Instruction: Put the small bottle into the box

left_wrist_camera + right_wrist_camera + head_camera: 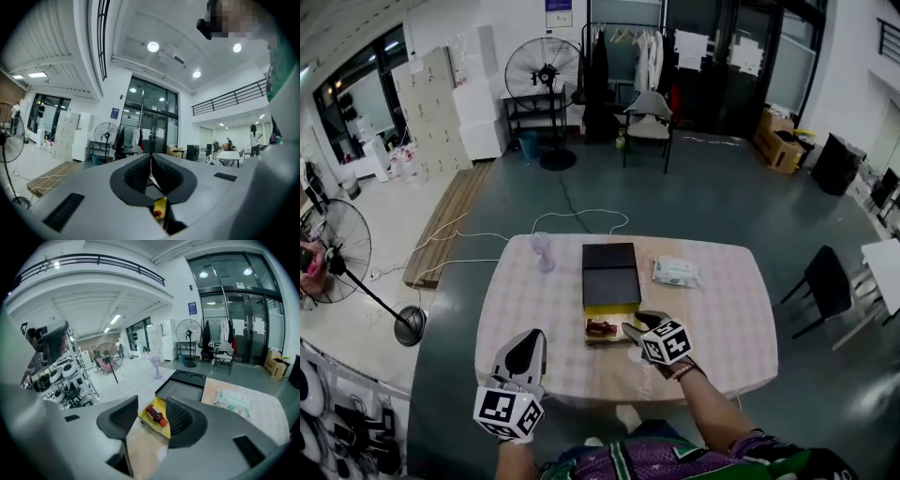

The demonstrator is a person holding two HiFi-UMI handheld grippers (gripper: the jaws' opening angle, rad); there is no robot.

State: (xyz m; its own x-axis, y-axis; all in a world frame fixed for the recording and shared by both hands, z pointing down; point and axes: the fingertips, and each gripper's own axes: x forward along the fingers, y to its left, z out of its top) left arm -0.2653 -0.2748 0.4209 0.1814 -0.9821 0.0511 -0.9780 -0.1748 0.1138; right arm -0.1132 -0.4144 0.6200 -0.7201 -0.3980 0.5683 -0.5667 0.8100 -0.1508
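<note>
Left gripper (151, 165) idles pinched together, right gripper (152, 405) gapes empty, apparently because the small bottle (155, 415) already lies in the box (161, 403).

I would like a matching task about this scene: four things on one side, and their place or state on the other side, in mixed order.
Things:
1. small bottle
2. tissue pack
3. left gripper
4. right gripper

Place or state:
A. jaws apart
B. lies in the yellow box
C. jaws together
D. on the table, to the right of the box

Pairs: 1-B, 2-D, 3-C, 4-A
</note>
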